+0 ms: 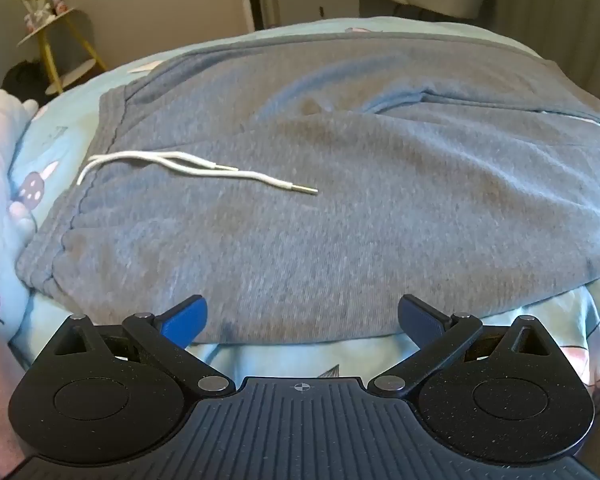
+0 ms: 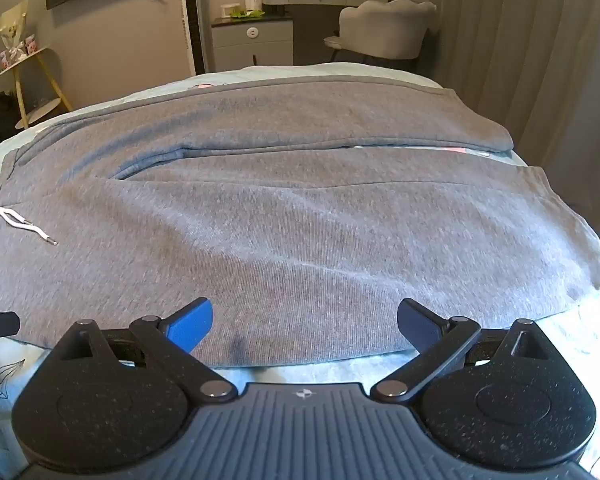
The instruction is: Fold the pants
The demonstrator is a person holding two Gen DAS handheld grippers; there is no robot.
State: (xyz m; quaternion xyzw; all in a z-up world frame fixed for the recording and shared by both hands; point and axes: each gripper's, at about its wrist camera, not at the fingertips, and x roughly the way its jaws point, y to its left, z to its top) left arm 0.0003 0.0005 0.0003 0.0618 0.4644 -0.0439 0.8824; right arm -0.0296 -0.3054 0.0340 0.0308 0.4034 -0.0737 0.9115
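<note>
Grey fleece sweatpants (image 2: 300,216) lie flat on the pale-blue bed (image 1: 260,350); my left fingers (image 1: 418,320) and right fingers (image 2: 420,322) hover spread at their near edge. I should pinch both layers evenly.

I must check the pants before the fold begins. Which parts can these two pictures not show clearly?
- Left wrist view: the far leg's hem runs out at the right edge of the pants.
- Right wrist view: the waistband is cut by the left edge; only the white cord shows.
- Both views: the near edge hides behind the open left claw and right claw.
</note>
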